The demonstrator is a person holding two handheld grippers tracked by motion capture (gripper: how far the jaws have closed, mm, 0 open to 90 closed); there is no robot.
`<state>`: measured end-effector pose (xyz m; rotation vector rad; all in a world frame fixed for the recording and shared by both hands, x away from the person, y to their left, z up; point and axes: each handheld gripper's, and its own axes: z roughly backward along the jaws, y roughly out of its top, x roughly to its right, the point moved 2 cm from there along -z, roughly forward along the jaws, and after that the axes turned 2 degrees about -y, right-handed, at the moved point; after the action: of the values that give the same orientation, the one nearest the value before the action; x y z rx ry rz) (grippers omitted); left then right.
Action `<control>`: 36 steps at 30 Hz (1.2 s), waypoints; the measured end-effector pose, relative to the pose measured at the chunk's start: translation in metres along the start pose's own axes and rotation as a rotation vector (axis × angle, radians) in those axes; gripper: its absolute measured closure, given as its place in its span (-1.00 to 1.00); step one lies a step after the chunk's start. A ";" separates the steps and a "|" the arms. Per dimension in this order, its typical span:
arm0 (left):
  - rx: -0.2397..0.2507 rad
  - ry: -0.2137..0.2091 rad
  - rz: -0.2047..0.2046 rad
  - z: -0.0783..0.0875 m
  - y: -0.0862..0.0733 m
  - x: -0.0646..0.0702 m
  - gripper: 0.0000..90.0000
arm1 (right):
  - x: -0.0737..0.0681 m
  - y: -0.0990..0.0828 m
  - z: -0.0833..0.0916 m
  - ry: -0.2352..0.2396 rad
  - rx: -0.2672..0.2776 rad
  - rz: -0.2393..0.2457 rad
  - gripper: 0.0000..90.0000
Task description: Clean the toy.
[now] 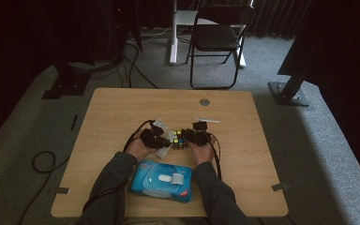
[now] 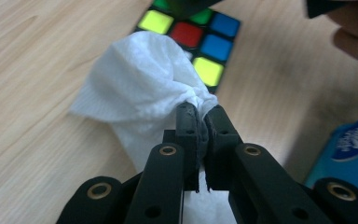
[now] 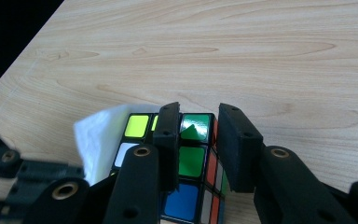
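A puzzle cube (image 1: 179, 139) with coloured stickers is seen near the middle of the desk (image 1: 243, 154), well away from all four edges. It is gripped by the right gripper (image 1: 193, 136), whose jaws are closed on one corner column of the cube; in the right gripper view one jaw is laid over the green face (image 3: 189, 154) and the other is set against the neighbouring face with orange and white stickers. The cube is thus held from its right side.

A crumpled white wipe (image 2: 144, 88) is pinched between the jaws of the left gripper (image 2: 203, 122), which are drawn almost fully together on a gathered fold of it. In the left gripper view the wipe is draped over the near part of the cube's upper face, where yellow, red, blue and green stickers are left uncovered. In the high view the left gripper (image 1: 155, 138) is seen just to the left of the cube.

A blue pack of wet wipes (image 1: 161, 181) is laid flat near the front edge of the desk, between the person's two forearms. A small white object (image 1: 207, 120) is seen behind the right gripper, toward the far edge; what it is cannot be told.
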<state>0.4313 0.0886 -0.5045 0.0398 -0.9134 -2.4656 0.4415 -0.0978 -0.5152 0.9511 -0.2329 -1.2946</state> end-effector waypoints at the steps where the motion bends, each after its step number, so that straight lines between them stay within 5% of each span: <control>1: -0.008 -0.001 -0.007 -0.002 0.000 0.002 0.91 | 0.000 0.000 0.000 0.001 0.001 -0.002 0.55; 10: -0.104 0.034 -0.048 -0.018 0.004 -0.003 0.91 | 0.001 -0.002 0.000 0.004 0.011 -0.009 0.55; 19: -0.151 0.033 -0.043 -0.034 0.003 -0.008 0.91 | 0.000 -0.002 0.001 -0.005 0.015 -0.016 0.56; 27: -0.134 0.021 -0.022 -0.036 0.002 -0.009 0.90 | 0.001 -0.001 0.000 -0.003 0.015 -0.009 0.56; 36: -0.040 0.021 0.032 -0.018 -0.003 -0.016 0.90 | 0.000 0.000 0.013 -0.011 0.027 0.042 0.36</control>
<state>0.4474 0.0867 -0.5222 0.0372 -0.8491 -2.4487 0.4328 -0.1040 -0.5071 0.9578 -0.2781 -1.2609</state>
